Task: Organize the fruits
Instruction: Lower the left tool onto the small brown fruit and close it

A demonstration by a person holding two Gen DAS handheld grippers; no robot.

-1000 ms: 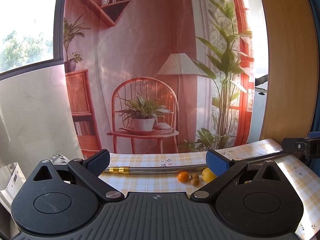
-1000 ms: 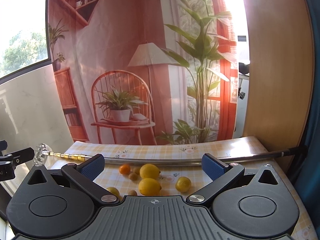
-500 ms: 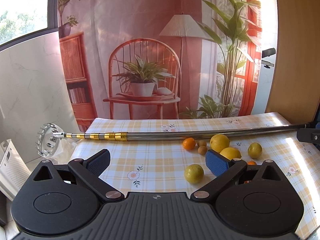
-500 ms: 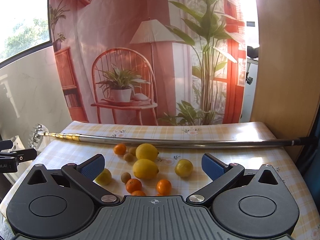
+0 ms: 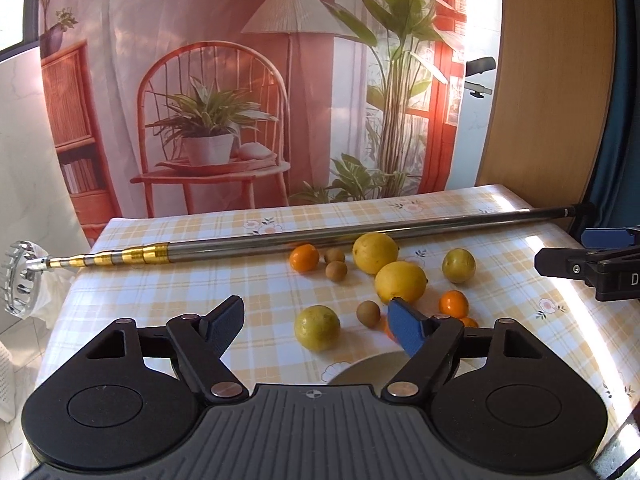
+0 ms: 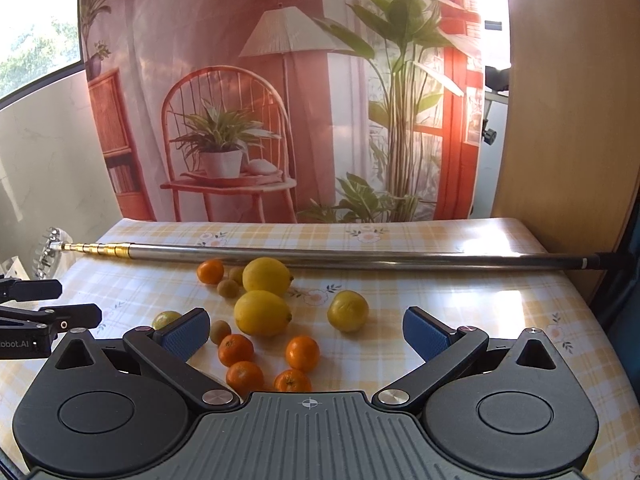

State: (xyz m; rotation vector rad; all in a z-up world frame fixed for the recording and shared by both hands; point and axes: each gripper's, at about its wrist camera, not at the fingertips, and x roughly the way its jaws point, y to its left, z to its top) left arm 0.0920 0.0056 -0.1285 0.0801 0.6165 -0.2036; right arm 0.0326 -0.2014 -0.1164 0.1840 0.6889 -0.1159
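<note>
Left wrist view: the left gripper [image 5: 316, 320] hangs with jaws spread wide and empty above the checked tablecloth [image 5: 160, 304], probably lining up on the greenish-yellow fruit [image 5: 317, 327] just ahead. The right gripper [image 6: 306, 330] is likewise spread and empty over the loose cluster. Nothing is sorted yet; the fruit lies scattered on the near side of a telescopic metal pole [image 6: 360, 258], which seems to fence it in. Right wrist view count: two lemons [image 6: 262, 313], two greenish-yellow fruits, five mandarins [image 6: 302, 353] and three small brown fruits [image 6: 220, 330].
</note>
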